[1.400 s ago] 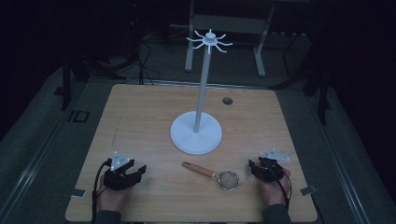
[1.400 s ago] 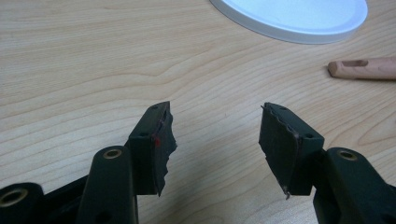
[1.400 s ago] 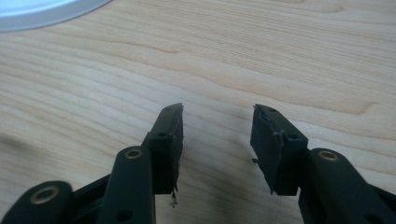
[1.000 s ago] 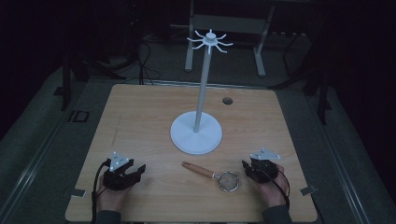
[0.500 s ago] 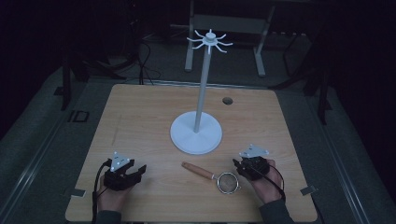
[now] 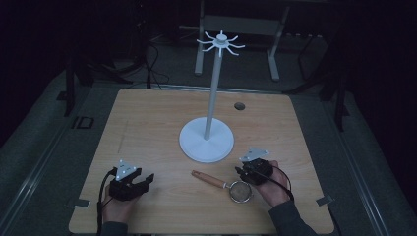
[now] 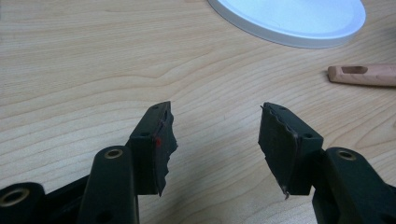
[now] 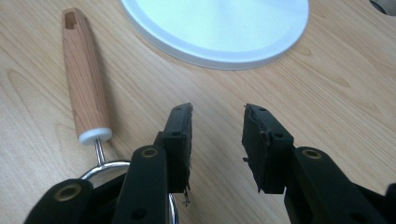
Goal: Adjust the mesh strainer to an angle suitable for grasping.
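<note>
Movement came from your right side alone: over the last second or so you carried the right tool [image 6: 244, 173] leftward across the surface [image 6: 147, 123], from the near right corner in to the strainer [image 6: 227, 183]. It ended just right of the mesh bowl, apparently just over the rim, though I couldn't tell whether it touched. Its jaws stood apart with nothing between them, and its own camera showed bare wood in the gap. The wooden handle [image 8: 85, 97] lay off to the left of the jaws there, with the wire rim at the bottom edge. The strainer itself stayed flat on the near middle of the surface, handle angled toward the far left, just near of the white stand [image 6: 207, 140]. Your left tool [image 6: 147, 181] rested at the near left, jaws wide and empty, unmoved. I judged this the approach to a grasp, with nothing gripped yet.
</note>
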`<move>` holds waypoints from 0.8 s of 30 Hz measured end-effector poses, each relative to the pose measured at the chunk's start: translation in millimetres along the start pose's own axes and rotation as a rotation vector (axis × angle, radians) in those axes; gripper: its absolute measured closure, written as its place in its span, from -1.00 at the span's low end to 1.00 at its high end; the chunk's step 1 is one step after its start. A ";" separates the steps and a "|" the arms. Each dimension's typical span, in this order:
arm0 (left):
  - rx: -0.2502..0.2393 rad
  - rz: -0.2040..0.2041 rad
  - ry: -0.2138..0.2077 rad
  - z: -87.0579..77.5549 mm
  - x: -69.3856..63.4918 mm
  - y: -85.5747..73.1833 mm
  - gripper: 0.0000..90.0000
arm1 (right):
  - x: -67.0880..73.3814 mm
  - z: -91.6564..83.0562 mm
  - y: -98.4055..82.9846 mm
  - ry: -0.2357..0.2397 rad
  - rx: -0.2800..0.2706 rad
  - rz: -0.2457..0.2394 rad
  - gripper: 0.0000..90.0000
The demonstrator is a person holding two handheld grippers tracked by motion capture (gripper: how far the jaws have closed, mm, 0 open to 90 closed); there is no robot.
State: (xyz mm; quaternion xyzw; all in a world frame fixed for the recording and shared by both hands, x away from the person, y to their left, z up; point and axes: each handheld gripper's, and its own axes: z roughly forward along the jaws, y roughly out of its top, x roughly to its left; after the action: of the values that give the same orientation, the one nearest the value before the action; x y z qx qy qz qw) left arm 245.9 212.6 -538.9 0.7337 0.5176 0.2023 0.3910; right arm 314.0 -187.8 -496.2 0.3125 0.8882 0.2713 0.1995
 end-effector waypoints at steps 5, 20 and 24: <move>0.002 0.001 0.000 0.0 0.2 0.0 0.00 | 1.9 2.3 6.9 0.017 0.026 -0.020 0.39; -0.001 -0.004 -0.002 -0.8 1.3 0.0 0.00 | 13.0 8.9 21.4 0.059 0.091 -0.097 0.38; -0.003 -0.007 -0.001 -1.0 1.4 -0.1 0.00 | 16.4 11.5 25.3 0.075 0.114 -0.121 0.37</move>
State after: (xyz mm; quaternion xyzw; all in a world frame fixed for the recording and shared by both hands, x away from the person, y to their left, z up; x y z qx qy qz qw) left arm 245.7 214.2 -538.5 0.7314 0.5196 0.2014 0.3930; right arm 319.4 -156.1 -492.7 0.2588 0.9263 0.2194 0.1640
